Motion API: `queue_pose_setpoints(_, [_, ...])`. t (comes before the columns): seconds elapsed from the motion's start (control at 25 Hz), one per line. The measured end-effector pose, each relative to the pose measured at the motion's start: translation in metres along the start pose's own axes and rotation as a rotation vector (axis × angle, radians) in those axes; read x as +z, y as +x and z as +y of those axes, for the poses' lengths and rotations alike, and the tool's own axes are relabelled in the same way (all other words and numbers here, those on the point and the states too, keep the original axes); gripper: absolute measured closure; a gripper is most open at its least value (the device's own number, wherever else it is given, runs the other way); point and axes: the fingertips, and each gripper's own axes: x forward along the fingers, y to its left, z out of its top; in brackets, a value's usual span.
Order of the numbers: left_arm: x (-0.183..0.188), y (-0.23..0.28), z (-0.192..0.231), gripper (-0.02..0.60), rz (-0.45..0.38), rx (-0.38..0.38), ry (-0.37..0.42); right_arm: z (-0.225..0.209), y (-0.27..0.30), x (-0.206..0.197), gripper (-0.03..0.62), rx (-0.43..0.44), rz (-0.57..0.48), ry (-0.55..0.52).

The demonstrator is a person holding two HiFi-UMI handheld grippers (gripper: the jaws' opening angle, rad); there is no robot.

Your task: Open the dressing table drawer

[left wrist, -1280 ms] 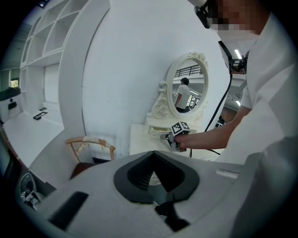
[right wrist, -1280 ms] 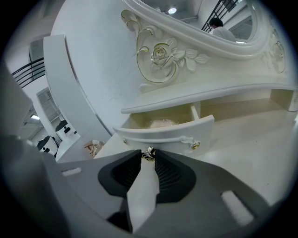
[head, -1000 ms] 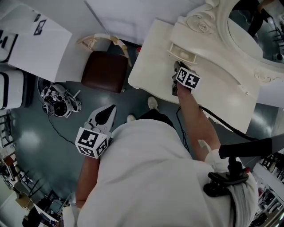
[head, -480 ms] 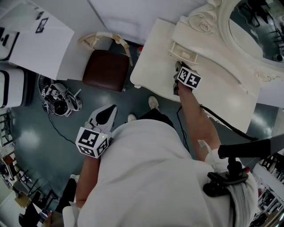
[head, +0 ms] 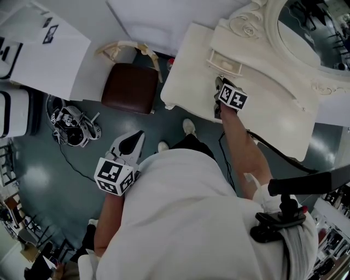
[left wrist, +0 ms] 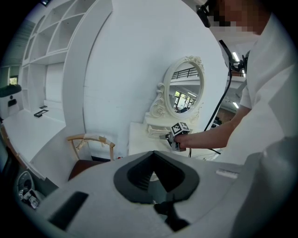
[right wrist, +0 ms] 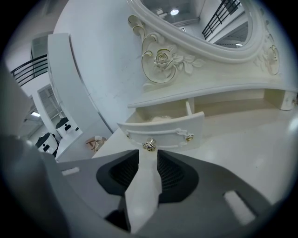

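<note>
Under the mirror (right wrist: pixel 205 23), the drawer (right wrist: pixel 163 130) stands pulled out toward me, its long axis crosswise. Its knob (right wrist: pixel 149 144) sits just ahead of my right gripper (right wrist: pixel 149 155), whose jaws have just been opening. My left gripper (left wrist: pixel 152 160) hangs closed above the grey floor (head: pixel 49 175), away from the cream tabletop (right wrist: pixel 251 139).

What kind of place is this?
Probably a mock bedroom corner inside a larger hall: a cream carved dressing table with an oval mirror, a brown-seated wooden chair, and railings reflected in the mirror.

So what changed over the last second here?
The right gripper has just been opening its jaws; the knob now sits free at their tips. The drawer stays pulled out, and the left gripper stays shut and empty at the person's side.
</note>
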Motion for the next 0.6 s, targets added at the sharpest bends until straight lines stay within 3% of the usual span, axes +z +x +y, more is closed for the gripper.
queue_pose_setpoints(0.16, [-0.003,-0.006,-0.003,0.578,-0.004,-0.025,0.018,0.003,-0.016,-0.016,0.478,-0.003,0.012,-0.009])
queue_pose_setpoints(0.6, [-0.021,-0.038,-0.013,0.578,-0.013,-0.111,0.07,0.026,-0.083,-0.074,0.586,-0.009,0.044,-0.042])
